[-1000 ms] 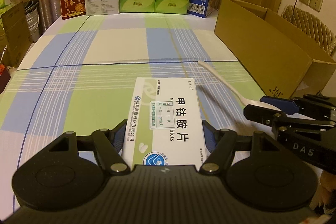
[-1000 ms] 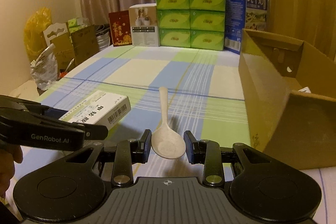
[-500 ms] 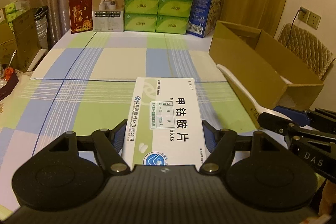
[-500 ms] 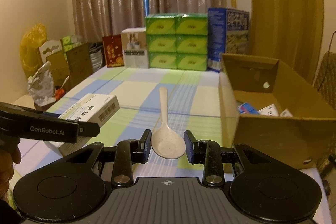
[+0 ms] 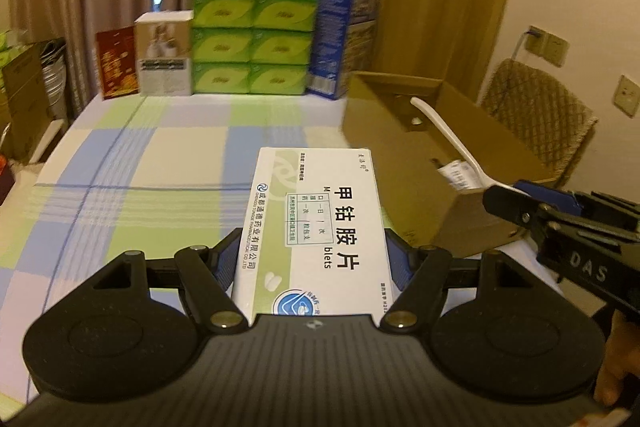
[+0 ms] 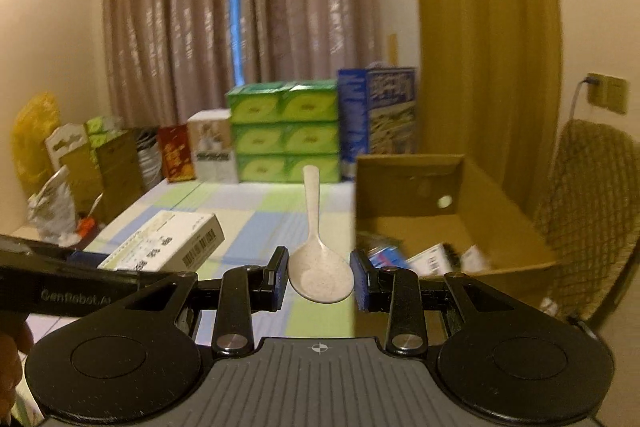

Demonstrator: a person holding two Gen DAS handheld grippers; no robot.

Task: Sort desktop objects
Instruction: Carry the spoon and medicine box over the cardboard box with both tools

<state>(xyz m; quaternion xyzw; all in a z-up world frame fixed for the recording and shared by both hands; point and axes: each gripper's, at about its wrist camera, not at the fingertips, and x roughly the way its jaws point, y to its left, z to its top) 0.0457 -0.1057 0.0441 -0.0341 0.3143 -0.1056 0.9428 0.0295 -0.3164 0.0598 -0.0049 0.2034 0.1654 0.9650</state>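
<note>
My left gripper [image 5: 312, 259] is shut on a white and green medicine box [image 5: 316, 227] and holds it in the air above the checked tablecloth. The box also shows in the right wrist view [image 6: 168, 243]. My right gripper [image 6: 320, 277] is shut on the bowl of a beige plastic spoon [image 6: 318, 267], handle pointing forward. In the left wrist view the spoon [image 5: 448, 139] hangs over the open cardboard box [image 5: 400, 155], held by the right gripper [image 5: 516, 199]. The cardboard box [image 6: 460, 227] holds several small packages.
Stacked green tissue packs [image 5: 252, 39], a blue carton [image 5: 340, 35], a white box [image 5: 164, 55] and a red box [image 5: 118, 63] line the table's far edge. A woven chair [image 5: 536, 115] stands right of the cardboard box. Bags and cartons [image 6: 72, 167] sit left of the table.
Both grippers have risen off the table with their objects and moved toward the cardboard box. The spoon now hangs over the box opening.
</note>
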